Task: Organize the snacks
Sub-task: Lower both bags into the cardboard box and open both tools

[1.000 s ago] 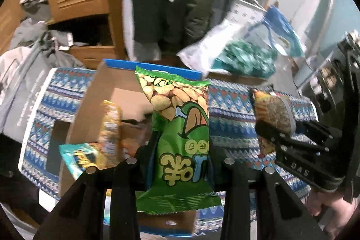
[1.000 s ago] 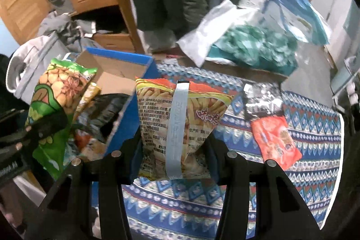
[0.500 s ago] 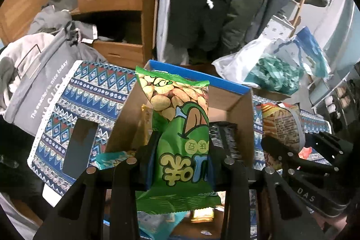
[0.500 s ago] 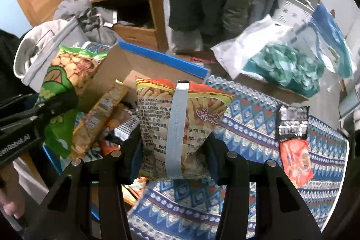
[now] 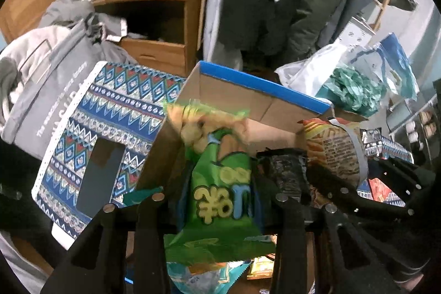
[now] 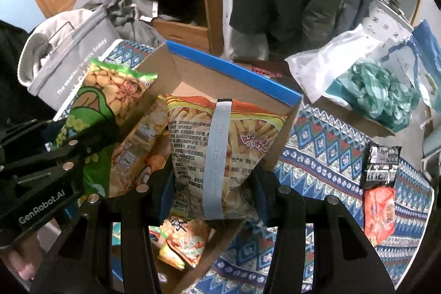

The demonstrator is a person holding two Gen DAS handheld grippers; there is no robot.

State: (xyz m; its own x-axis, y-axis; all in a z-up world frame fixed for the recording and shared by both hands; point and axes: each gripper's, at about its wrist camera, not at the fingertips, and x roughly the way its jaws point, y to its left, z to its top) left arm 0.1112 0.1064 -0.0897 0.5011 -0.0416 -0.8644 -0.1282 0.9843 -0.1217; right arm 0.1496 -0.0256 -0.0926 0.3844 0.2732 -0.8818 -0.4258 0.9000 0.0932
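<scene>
Patterned blue tablecloth (image 6: 330, 145) over a table, wooden louvred cabinets and hung coats behind; cluttered room.

Item 1: cardboard box (image 6: 237, 73), blue-edged, open top, standing on the cloth. Already holds several snack packets (image 6: 137, 148), leaning and lying loose.

Item 2: left gripper (image 5: 217, 200), clamped on a green peanut bag (image 5: 220, 183) at its lower half. Bag upright, long axis pointing up and away from the fingers; its top is smeared in the left wrist view, so the bag is probably swinging. It hangs over the box's left part, near the left wall.

Item 3: right gripper (image 6: 212, 189), closed on an orange snack-stick bag (image 6: 220, 145), also upright, gripped low. It sits above the box's right half, close to the right wall and the blue rim.

Item 4: two packets not yet collected, one black (image 6: 381, 161), one red-orange (image 6: 379, 214), flat on the cloth well right of the box; the right gripper is the nearer.

Judgement: both bags are directly above the opening, so release is straight down. Free room is scant: the bags hang side by side, packets below fill the floor, and the box walls flank each gripper closely.
</scene>
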